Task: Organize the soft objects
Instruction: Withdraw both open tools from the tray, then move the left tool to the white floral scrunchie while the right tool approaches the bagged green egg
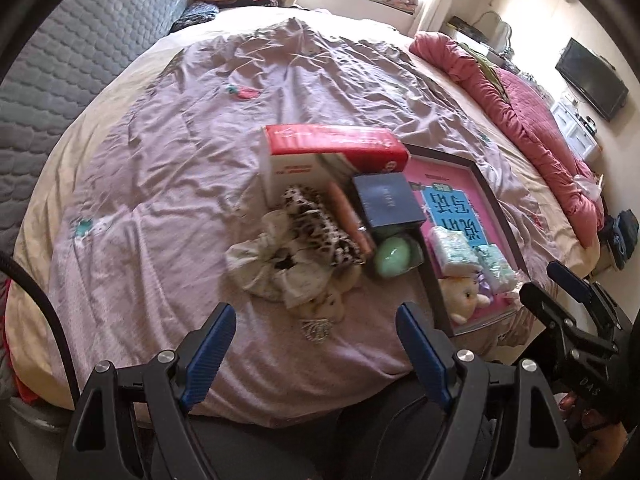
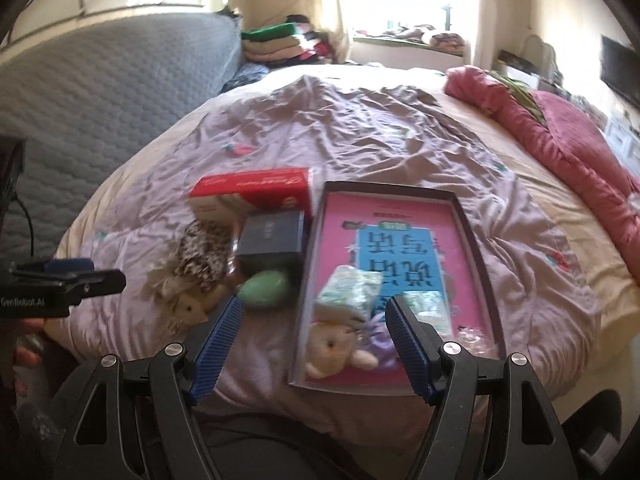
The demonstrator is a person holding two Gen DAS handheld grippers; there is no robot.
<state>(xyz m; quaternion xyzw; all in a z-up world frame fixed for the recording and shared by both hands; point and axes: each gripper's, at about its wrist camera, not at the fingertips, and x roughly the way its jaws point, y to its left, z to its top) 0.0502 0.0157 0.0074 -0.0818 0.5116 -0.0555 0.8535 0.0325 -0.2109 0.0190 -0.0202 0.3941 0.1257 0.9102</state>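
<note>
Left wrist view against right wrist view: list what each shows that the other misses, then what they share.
Only the left wrist view: the pale scrunchie lying flat in front of the leopard-print scrunchie, and an orange-pink tube.
Only the right wrist view: a small hedgehog-like plush seen face on.
Both: the red and white box, dark blue box, green egg-shaped thing, the shallow tray holding tissue packs and a cream plush toy. Both grippers' jaws stand open, empty.

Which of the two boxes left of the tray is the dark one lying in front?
The small navy box, lying nearer the grippers and overlapping the front of the red-and-white box. It is dark all over; the box behind it is larger, with a red top.
</note>
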